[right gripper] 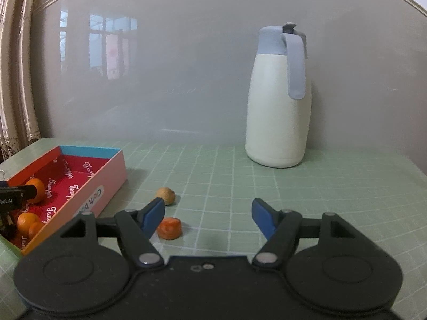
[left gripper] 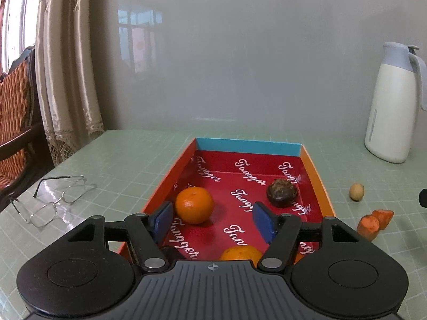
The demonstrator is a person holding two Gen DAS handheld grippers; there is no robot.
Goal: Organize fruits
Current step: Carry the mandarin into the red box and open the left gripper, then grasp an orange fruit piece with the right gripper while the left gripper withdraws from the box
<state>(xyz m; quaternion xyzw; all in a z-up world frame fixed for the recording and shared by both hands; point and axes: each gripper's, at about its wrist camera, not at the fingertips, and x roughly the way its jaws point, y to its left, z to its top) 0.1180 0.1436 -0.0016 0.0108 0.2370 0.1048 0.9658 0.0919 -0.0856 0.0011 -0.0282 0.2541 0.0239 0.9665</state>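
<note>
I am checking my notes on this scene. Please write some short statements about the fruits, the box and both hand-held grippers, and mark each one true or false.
1. The left hand-held gripper is open above the box. True.
2. The right hand-held gripper holds an orange. False: it is open and holds nothing.
3. The small tan fruit lies inside the box. False: it lies on the mat.
4. A dark fruit is in the box. True.
</note>
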